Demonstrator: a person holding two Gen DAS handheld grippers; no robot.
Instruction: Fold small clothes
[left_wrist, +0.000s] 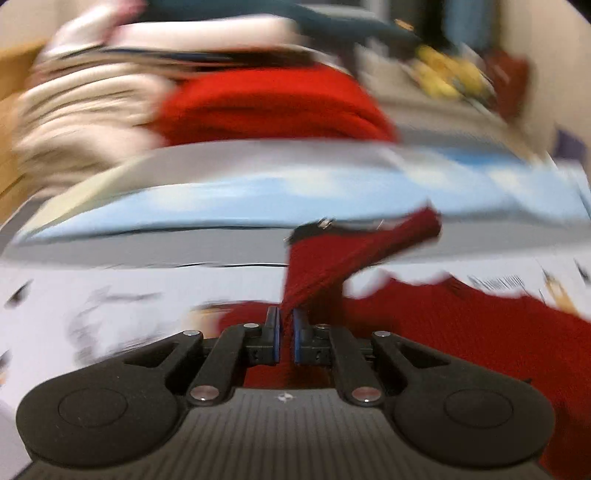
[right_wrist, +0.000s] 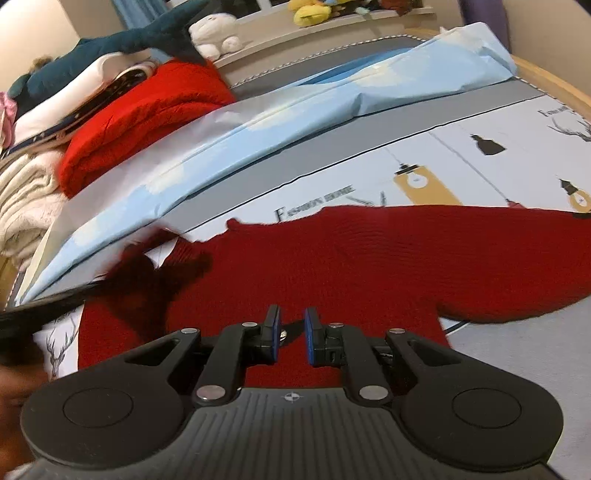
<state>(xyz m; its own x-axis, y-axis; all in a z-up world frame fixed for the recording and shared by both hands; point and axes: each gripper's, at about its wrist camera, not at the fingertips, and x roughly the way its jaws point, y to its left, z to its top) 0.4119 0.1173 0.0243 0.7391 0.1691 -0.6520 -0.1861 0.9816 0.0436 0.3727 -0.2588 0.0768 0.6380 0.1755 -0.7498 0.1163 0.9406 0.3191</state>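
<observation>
Dark red sweater (right_wrist: 369, 266) flat on the printed bedsheet (right_wrist: 480, 122).
Left gripper (left_wrist: 287, 325) pinches a lifted fold of it; right gripper (right_wrist: 291, 326) jaws slightly apart over the near hem, pinching nothing.

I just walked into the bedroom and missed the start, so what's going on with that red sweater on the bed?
A person is folding a dark red knitted sweater spread on a printed bedsheet, using a hand-held claw in each hand. The left claw is shut on a fold of the sweater, a sleeve by the look of it, and holds it lifted off the bed; that view is blurred. The right claw sits low over the sweater's body, with a narrow gap between its pads and nothing gripped.
</observation>
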